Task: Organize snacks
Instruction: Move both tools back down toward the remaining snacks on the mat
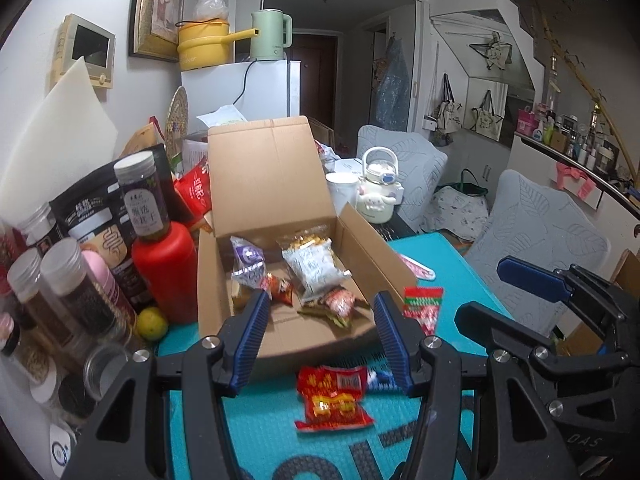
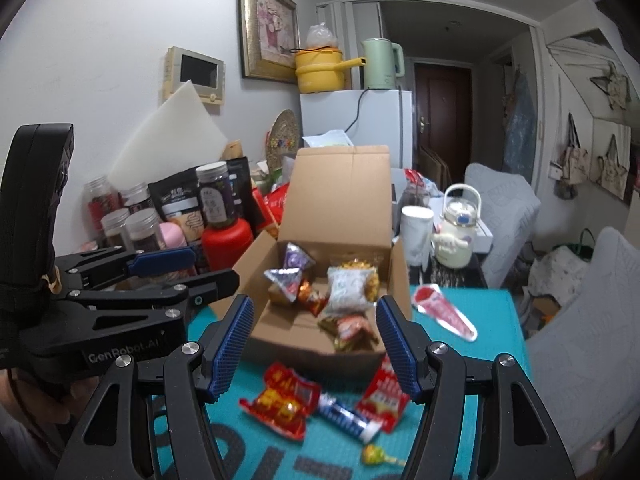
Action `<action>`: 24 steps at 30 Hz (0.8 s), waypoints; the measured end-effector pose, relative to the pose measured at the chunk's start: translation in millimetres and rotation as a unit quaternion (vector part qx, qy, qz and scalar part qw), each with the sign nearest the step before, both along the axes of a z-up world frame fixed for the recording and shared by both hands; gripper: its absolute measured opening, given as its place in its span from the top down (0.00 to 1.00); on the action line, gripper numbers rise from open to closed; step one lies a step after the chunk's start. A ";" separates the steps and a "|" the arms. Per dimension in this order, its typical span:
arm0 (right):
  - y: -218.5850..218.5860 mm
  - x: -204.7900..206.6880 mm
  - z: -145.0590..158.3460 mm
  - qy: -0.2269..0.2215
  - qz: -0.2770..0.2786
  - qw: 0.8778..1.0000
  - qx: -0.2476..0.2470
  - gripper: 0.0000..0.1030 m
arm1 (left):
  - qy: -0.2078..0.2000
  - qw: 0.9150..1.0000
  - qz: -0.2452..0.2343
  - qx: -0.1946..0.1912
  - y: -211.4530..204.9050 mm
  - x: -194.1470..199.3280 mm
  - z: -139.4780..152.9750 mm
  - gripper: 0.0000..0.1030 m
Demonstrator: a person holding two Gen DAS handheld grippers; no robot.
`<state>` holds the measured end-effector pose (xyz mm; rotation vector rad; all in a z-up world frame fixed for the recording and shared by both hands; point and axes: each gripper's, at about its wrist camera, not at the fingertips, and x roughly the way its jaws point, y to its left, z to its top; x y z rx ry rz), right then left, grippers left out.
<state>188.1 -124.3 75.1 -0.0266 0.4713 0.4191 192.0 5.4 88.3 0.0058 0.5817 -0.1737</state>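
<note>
An open cardboard box (image 1: 276,344) (image 2: 280,336) stands on the teal mat and holds several snack packets, among them a white one (image 1: 312,268) (image 2: 348,288) and a purple one (image 1: 248,260) (image 2: 294,260). My left gripper (image 1: 320,336) is open and empty above the box's near edge. A red snack packet (image 1: 332,398) (image 2: 280,400) lies on the mat just before it. My right gripper (image 2: 316,340) is open and empty above the box front. A blue-white packet (image 2: 348,416), a red-white packet (image 2: 384,396) and a lollipop (image 2: 376,456) lie under it. Another red-white packet (image 1: 422,306) (image 2: 444,312) lies right of the box.
Jars (image 1: 68,280), a red bottle (image 1: 168,272) (image 2: 226,240) and dark pouches (image 1: 92,216) crowd the left side. A white mug (image 2: 416,232) and a cream kettle (image 1: 378,188) (image 2: 456,236) stand behind the box on the right. Grey chairs (image 1: 532,232) stand to the right.
</note>
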 end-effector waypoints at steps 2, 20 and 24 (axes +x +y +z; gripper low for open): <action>-3.4 -7.0 -5.0 0.004 -0.002 1.000 0.003 0.38 | 0.001 1.000 -0.003 -0.002 -0.7 -8.3 -3.1 0.48; -19.9 -28.1 -76.1 0.068 -0.052 0.996 0.003 0.31 | 0.044 0.999 -0.024 -0.001 -14.8 -26.7 -57.3 0.48; -27.0 -25.4 -91.3 0.076 -0.070 0.995 0.005 0.26 | 0.063 0.998 -0.032 0.003 -18.7 -20.6 -75.1 0.48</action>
